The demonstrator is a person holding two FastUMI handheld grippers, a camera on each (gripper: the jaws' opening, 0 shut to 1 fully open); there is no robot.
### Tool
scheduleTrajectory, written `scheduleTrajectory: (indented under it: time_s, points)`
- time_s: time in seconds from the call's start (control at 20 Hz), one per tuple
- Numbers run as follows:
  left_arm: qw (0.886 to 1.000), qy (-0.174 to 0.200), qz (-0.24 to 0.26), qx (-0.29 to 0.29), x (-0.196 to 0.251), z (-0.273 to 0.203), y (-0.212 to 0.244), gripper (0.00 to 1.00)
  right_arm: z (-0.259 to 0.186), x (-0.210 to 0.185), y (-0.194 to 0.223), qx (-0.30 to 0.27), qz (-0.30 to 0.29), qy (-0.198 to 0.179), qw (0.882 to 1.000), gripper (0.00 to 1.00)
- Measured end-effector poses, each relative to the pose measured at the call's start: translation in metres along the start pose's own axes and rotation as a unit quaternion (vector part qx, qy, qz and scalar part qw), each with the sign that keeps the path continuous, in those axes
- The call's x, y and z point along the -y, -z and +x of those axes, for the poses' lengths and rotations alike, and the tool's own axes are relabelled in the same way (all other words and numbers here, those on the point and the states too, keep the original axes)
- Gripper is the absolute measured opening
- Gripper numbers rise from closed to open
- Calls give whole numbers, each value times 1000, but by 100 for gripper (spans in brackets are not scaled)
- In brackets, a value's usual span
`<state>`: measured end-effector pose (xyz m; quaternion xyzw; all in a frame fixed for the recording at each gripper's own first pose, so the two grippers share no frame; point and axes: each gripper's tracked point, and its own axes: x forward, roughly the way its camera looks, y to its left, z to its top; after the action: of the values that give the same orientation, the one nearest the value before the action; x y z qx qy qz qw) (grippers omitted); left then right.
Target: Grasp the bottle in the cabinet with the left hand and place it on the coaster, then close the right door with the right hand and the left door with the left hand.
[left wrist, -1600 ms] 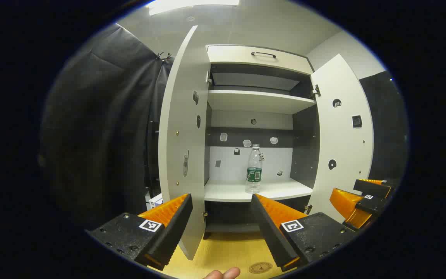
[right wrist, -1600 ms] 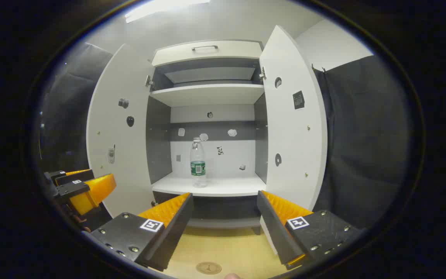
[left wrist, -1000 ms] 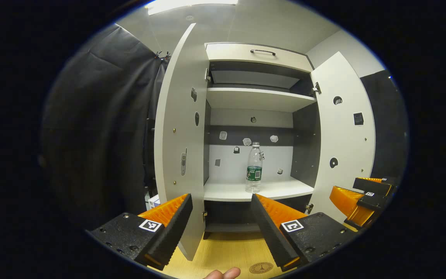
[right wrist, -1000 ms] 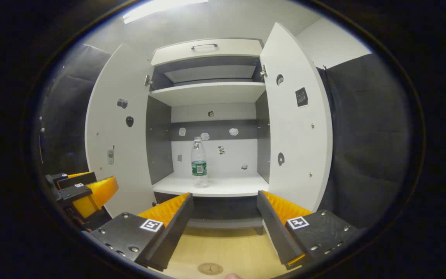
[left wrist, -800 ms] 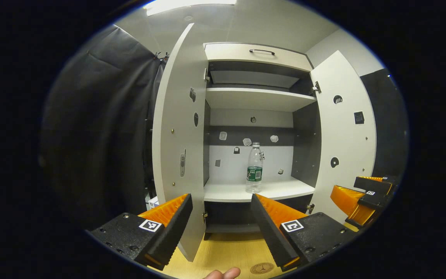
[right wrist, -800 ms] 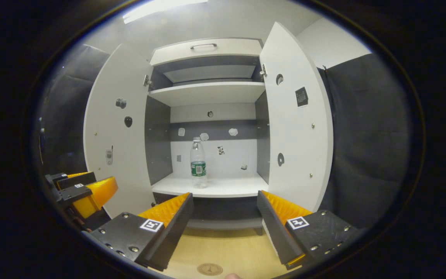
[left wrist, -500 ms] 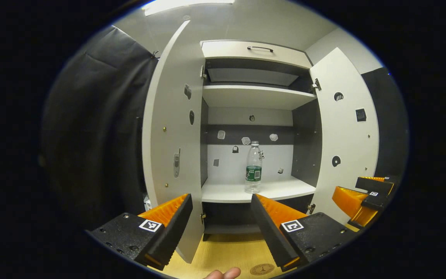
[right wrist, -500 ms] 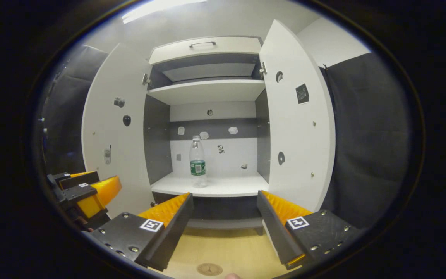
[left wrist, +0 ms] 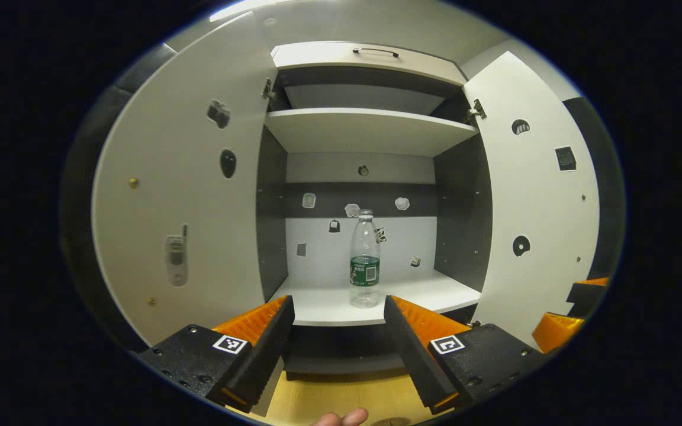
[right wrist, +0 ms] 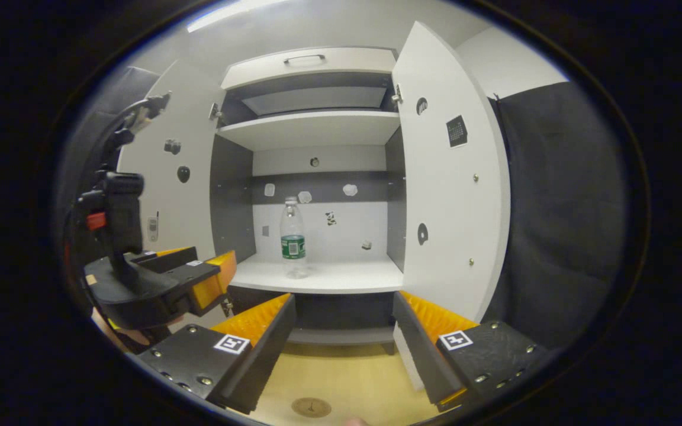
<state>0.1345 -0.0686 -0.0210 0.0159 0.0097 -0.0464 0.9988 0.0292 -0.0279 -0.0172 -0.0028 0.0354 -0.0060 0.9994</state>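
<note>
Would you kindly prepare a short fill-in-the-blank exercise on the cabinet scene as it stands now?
1. The bottle stands upright on the cabinet's ____ shelf.
2. Both cabinet doors, the left door and the right door, are ____.
3. The left gripper has its jaws ____, holding nothing.
4. The coaster lies on the ____ surface below the cabinet.

Missing words: lower; open; open; wooden

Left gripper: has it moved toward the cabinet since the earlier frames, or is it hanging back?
Yes. The left gripper has advanced toward the bottle: in the right gripper view it sits farther in, beside the left door.
</note>
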Motion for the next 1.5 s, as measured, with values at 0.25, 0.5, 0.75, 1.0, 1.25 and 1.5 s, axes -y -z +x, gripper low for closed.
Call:
scheduleTrajectory:
  time_s: [0.25,0.5,0.75,1.0,1.25,1.5]
  points:
    - [1000,8,7,-5,12,68,9,97,7,14,6,-17,3,12,1000,100]
    - [1000,18,-13,-8,21,124,10,96,14,27,13,-33,-4,27,999,97]
    - [1000,20,-10,-5,25,171,4,96,19,42,17,-44,-3,47,998,100]
    - [1000,21,-5,-3,31,205,1,96,22,50,16,-48,-4,55,997,100]
    - [1000,11,-14,-15,34,226,12,97,19,54,22,-58,-12,58,997,100]
    - [1000,3,-7,-15,32,226,8,82,12,64,32,-68,1,62,996,100]
